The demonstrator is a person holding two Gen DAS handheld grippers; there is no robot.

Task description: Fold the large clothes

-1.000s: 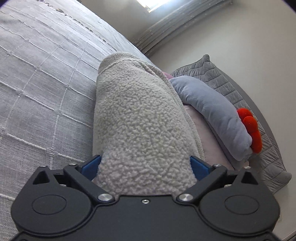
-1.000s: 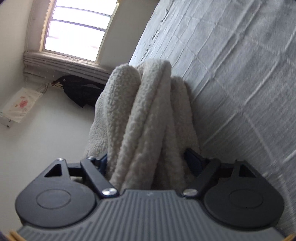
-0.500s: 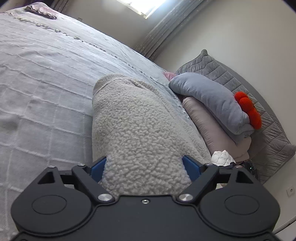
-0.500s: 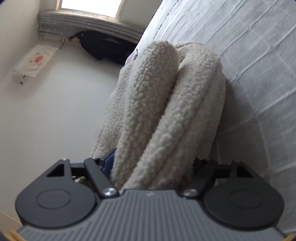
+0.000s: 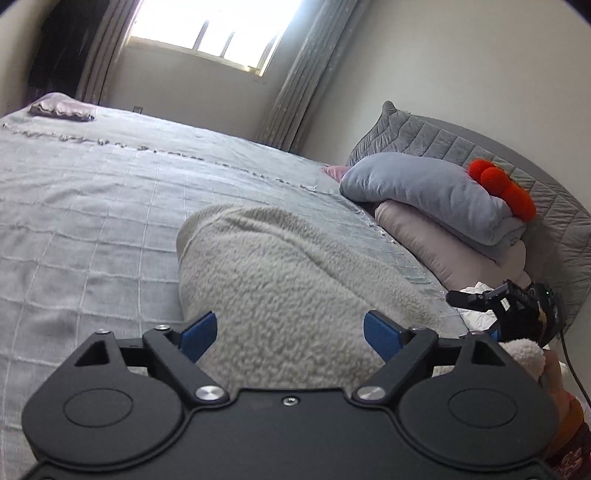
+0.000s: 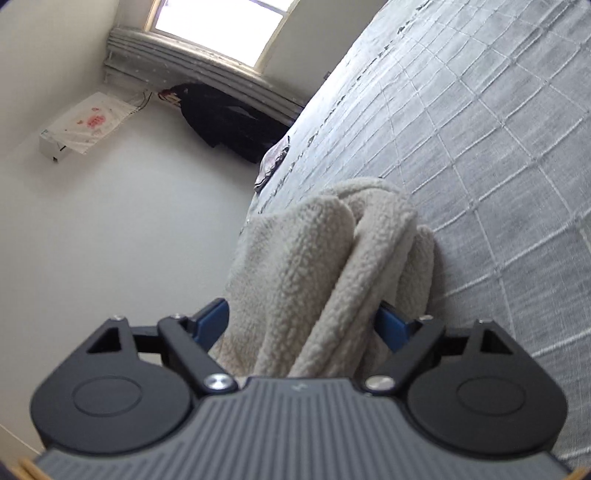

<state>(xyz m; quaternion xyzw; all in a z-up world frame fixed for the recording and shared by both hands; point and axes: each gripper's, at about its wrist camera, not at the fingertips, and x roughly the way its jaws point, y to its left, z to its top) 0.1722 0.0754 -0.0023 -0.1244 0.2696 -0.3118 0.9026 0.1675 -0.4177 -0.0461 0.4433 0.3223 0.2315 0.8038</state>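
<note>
Left gripper [image 5: 290, 328] first: jaws set wide and just eased in a touch, both blue pads against the flanks of the cream fleece [image 5: 280, 280], so I have its near end. The fleece lies folded into a thick bundle on the grey bedspread [image 5: 92, 221], running away from me.

Right gripper [image 6: 306, 317] now: its jaws have just been opening, the fleece's stacked folds [image 6: 332, 258] sit between them, and I see a shadowed gap at the pad [image 6: 393, 325] on the bedspread side, so no squeeze there.

Left of the fleece in the left wrist view, bare bedspread all the way across, plenty of room. Right of the fleece it's tighter: a narrow strip of cover, then a pink pillow [image 5: 424, 236] under a grey-blue one [image 5: 424, 188], red pom-poms [image 5: 502, 184] on top, all against the quilted headboard [image 5: 443, 144].

In the right wrist view the bed edge [image 6: 258, 199] runs just beside the fleece. Beyond the fleece, a crumpled lilac cloth [image 5: 59, 109] near the far edge, then curtains [image 5: 291, 85] and window [image 5: 207, 33].
</note>
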